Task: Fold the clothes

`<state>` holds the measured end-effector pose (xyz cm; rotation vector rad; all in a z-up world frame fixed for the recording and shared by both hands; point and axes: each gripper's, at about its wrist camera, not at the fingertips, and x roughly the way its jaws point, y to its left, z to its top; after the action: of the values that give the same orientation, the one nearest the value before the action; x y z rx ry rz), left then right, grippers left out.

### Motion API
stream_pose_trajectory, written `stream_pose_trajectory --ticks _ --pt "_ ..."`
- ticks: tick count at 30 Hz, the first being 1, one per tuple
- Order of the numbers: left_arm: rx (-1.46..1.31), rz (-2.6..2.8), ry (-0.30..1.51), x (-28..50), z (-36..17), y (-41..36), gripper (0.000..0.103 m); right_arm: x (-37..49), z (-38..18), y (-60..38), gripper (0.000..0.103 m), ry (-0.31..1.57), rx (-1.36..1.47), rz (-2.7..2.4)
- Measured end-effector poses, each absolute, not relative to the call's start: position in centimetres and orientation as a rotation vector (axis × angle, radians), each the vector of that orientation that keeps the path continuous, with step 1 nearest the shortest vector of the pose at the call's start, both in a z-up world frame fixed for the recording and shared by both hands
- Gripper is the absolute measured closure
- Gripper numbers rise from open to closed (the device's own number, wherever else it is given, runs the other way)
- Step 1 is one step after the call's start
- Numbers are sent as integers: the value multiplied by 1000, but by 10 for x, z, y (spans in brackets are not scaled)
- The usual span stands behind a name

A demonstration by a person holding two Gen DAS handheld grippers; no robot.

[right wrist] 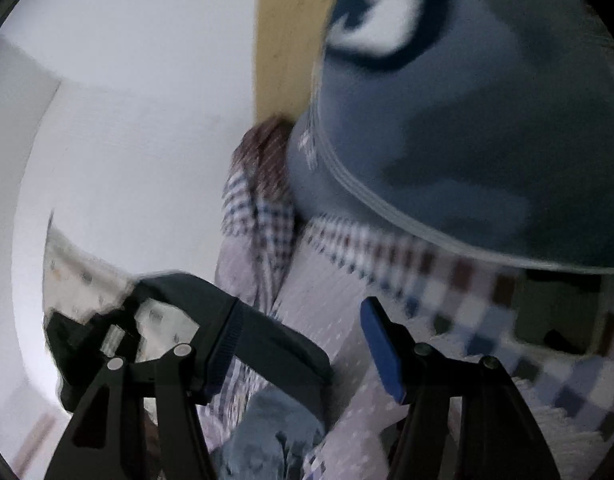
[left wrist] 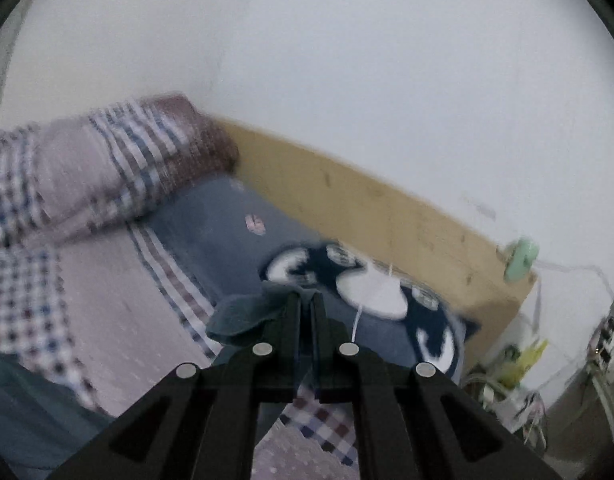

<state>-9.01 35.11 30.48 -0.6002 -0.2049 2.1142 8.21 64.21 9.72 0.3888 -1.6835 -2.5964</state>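
One garment is counted: a grey-blue sweatshirt [left wrist: 227, 216] with a dark blue and white print, spread on a checked bedsheet [left wrist: 107, 300] in the left wrist view. At the far left of that view one rolled quilt [left wrist: 99, 172] in the same check is seen against the white wall [left wrist: 387, 80]; its pattern is smeared by motion blur. One yellow wooden headboard [left wrist: 367, 208] is seen behind the sweatshirt, and one pale green object [left wrist: 521, 260] sits at its right end, too blurred to be identified. The clutter at the far right edge cannot be made out. The left gripper [left wrist: 306, 300] is seen with its two fingers drawn narrow together, a fold of the sweatshirt's fabric pinched between them. The print is partly hidden behind those fingers.

In the right wrist view the same sweatshirt [right wrist: 467, 140] is seen lifted above the sheet, filling the upper right and cut off by the frame edge; its ribbed hem [right wrist: 387, 208] curves below it. The right gripper [right wrist: 303, 344] is held wide apart, nothing between its two fingers. A dark strap-like object [right wrist: 267, 344] lies across the left finger; what it is cannot be told. A second bluish cloth [right wrist: 267, 432] is glimpsed at the bottom, mostly hidden.
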Motion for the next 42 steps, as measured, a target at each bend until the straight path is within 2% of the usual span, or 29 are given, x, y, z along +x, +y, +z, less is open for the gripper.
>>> stream_pose_trajectory --ticks 6,14,22,30,34,42 --pt "-460 2244 -227 -78 372 274 100 51 116 588 38 -1404 512 -2586" --pt "-433 2427 -261 -76 398 162 100 29 125 508 38 -1078 656 -2571" --pt "-532 2579 -327 -95 364 68 100 -15 112 437 38 -853 848 -2511" --pt "-687 2661 -367 -110 308 6 100 -42 78 344 38 -357 1079 -2491" --pt "-775 2697 -395 -114 283 -27 100 -53 51 323 39 -241 1212 -2483" --pt "-903 2789 -396 -114 237 -87 100 -52 48 322 39 -240 1207 -2490"
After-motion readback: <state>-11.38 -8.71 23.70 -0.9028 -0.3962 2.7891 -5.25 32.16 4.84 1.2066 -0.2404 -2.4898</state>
